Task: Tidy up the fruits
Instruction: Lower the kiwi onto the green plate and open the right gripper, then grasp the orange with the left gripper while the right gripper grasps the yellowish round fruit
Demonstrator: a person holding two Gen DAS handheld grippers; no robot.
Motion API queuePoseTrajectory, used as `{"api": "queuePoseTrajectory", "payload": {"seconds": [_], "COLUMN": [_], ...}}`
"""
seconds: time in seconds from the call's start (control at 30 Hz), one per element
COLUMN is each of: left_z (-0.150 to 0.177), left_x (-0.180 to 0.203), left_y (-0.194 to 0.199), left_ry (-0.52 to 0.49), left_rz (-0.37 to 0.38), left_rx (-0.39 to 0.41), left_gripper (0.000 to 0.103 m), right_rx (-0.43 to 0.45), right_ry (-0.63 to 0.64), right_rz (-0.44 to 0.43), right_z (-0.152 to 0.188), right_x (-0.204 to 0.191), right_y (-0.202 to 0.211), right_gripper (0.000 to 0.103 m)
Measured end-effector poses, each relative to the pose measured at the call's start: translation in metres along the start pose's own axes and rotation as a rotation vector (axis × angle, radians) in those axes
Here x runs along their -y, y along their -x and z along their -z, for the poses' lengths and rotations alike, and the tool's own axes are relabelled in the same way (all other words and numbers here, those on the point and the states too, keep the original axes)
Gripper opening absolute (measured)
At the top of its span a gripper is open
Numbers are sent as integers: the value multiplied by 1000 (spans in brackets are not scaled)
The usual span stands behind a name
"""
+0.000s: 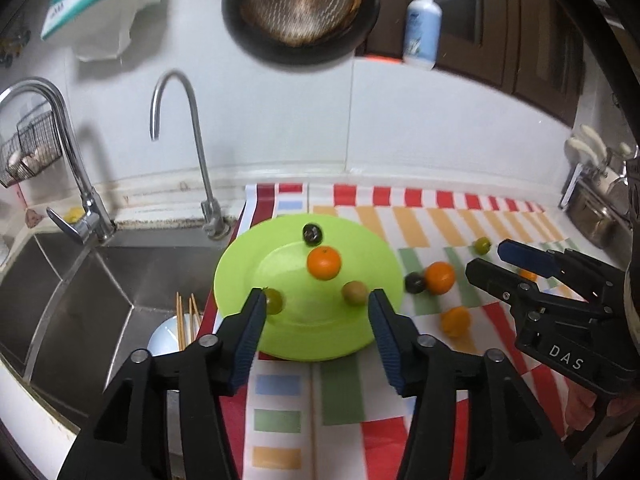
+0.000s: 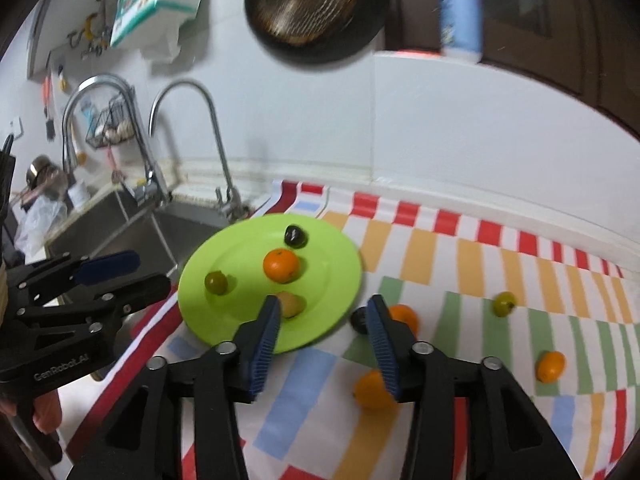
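Note:
A lime green plate (image 1: 248,276) (image 2: 200,300) lies on a striped mat beside the sink. On it are an orange (image 1: 324,263) (image 2: 281,265), a dark plum (image 1: 312,234) (image 2: 295,236), a green fruit (image 1: 274,301) (image 2: 216,282) and a yellowish fruit (image 1: 354,293) (image 2: 292,304). On the mat to its right lie a dark plum (image 1: 415,282) (image 2: 359,319), oranges (image 1: 440,277) (image 1: 456,321) (image 2: 370,390) (image 2: 551,366) and a green fruit (image 1: 483,245) (image 2: 504,303). My left gripper (image 1: 318,298) is open and empty above the plate's near part. My right gripper (image 2: 322,306) is open and empty at the plate's right rim.
A steel sink (image 1: 80,280) with two taps (image 1: 180,120) lies left of the plate; a white bowl with chopsticks (image 1: 176,332) sits in it. A pan (image 1: 300,4) and a tissue box hang on the wall. A soap bottle (image 1: 422,20) stands on the ledge.

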State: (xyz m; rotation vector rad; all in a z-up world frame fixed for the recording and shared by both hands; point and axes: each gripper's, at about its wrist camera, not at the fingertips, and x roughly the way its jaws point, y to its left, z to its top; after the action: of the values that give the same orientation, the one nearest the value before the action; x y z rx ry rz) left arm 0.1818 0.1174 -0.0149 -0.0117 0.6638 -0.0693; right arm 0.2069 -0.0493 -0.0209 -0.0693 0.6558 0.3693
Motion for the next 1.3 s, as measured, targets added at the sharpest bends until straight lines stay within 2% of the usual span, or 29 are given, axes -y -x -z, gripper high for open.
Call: {"api": "queuePoseTrajectory", "payload": {"seconds": [0.17, 0.3, 0.37, 0.47, 0.63, 0.9, 1.0, 1.3], "left_z": [2, 5, 6, 8, 11, 16, 18, 26], "left_x": [21, 37, 45, 58, 78, 98, 104, 120], "left_y": [24, 34, 37, 40, 40, 29, 21, -7], "left_ry": [-6, -17, -18, -37, -57, -60, -65, -97], "left_rz": [8, 29, 38, 35, 23, 28, 27, 33], "left_rx": [60, 79, 92, 119, 142, 128, 110, 42], "left_gripper": [67, 71, 78, 82, 83, 84, 84, 84], "right_rx": [55, 84, 93, 103, 112, 115, 114, 42], "right_ry": [-6, -12, -11, -26, -60, -109, -109, -161], "right_rz": [27, 50, 67, 98, 157, 256, 299, 331], "right_z": [5, 12, 16, 23, 34, 46, 51, 68], "right_x": [9, 18, 23, 32, 52, 83, 91, 115], "right_y": [32, 55, 64, 76, 91, 103, 104, 85], "right_gripper": [49, 49, 49, 57, 57, 57, 57, 57]}}
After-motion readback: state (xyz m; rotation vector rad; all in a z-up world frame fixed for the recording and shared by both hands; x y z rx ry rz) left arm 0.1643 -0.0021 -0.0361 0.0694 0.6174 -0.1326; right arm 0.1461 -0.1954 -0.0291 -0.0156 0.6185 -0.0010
